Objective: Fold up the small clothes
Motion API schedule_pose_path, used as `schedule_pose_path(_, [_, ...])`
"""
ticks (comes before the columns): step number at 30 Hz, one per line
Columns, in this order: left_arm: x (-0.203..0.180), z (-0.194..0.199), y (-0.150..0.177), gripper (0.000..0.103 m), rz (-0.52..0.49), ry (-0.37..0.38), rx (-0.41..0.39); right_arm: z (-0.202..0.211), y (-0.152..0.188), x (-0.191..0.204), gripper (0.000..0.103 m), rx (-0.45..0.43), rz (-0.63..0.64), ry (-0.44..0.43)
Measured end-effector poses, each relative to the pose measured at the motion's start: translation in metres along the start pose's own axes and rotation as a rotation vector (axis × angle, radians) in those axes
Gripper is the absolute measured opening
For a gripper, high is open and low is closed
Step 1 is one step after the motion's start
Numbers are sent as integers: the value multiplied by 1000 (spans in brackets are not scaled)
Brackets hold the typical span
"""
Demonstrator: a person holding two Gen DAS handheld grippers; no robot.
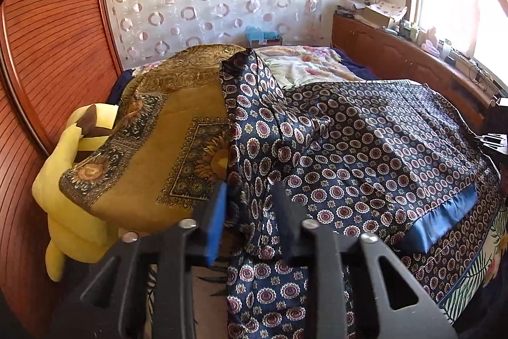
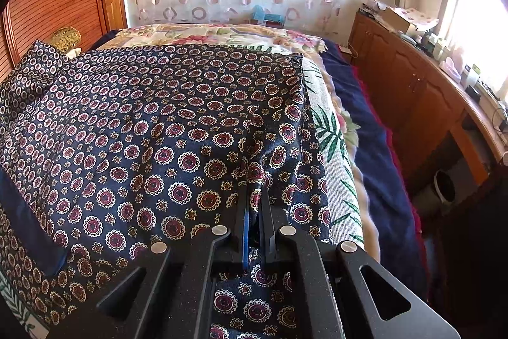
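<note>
A: From the right wrist, the right claw (image 2: 254, 205) was pinched tight on a fold of the navy medallion-print garment (image 2: 165, 129), which lay spread across the floral blanket (image 2: 333, 148) on the bed.

B: The left wrist showed more: the left claw (image 1: 250, 205) stood with its fingers apart, a hanging strip of the same garment (image 1: 365, 142) running between them but not clamped.

A: Only that view caught the gold sunflower cushion (image 1: 152, 154) and the yellow plush toy (image 1: 73, 212) under it.

B: And only the right wrist view held the white bin (image 2: 444, 189) by the wooden cabinet (image 2: 409, 97); its contents were too dark to tell.
</note>
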State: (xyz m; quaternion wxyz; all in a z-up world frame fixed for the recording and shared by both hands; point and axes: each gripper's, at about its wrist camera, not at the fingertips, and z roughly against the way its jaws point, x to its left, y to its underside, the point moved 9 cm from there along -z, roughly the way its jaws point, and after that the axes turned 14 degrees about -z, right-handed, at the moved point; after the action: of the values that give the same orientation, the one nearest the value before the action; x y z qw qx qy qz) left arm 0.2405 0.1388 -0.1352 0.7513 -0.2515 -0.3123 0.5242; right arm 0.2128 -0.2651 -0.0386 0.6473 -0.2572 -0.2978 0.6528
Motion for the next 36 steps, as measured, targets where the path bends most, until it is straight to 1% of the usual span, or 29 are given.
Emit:
schedule_pose_path(1, [-1, 0, -1, 21, -7, -6, -5, 0, 0, 0, 4, 0, 2, 2])
schedule_pose_path(4, [-6, 4, -6, 15, -27, -10, -21, 0, 0, 2, 4, -2, 6, 7])
schedule_pose_path(8, [-7, 2, -6, 15, -50, -39, 0, 0, 1, 4, 4, -2, 7, 9])
schedule_pose_path(9, [-5, -1, -5, 15, -51, -55, 16, 0, 1, 4, 4, -2, 6, 8])
schedule_pose_path(12, [-4, -5, -3, 15, -38, -35, 30, 0, 0, 4, 4, -2, 4, 5])
schedule_pose_path(15, [-4, -8, -2, 15, -43, -41, 41, 0, 0, 4, 4, -2, 4, 5])
schedule_pose_path(16, [-6, -7, -3, 12, -45, -30, 38, 0, 0, 4, 4, -2, 4, 5])
schedule_pose_path(17, [-8, -6, -4, 4, -46, -18, 31, 0, 0, 5, 4, -2, 4, 5])
schedule_pose_path(18, [-9, -3, -6, 3, -44, -24, 17, 0, 0, 4, 4, -2, 4, 5])
schedule_pose_path(21, [-17, 13, -18, 3, -52, -19, -33, -1, 0, 4, 4, -2, 7, -3])
schedule_pose_path(25, [-34, 40, -36, 3, -78, 16, -103, 1, -1, 9, 2, -10, 22, -18])
schedule_pose_path(27, [-39, 51, -42, 3, -71, 35, -129, 6, -3, 12, 1, -25, 23, -36])
schedule_pose_path(32, [-37, 79, -52, 3, 0, 86, -190, 44, -19, 13, 1, -93, -1, -101])
schedule_pose_path(36, [-28, 90, -44, 3, 37, 81, -202, 76, -34, 5, 1, -136, -21, -138])
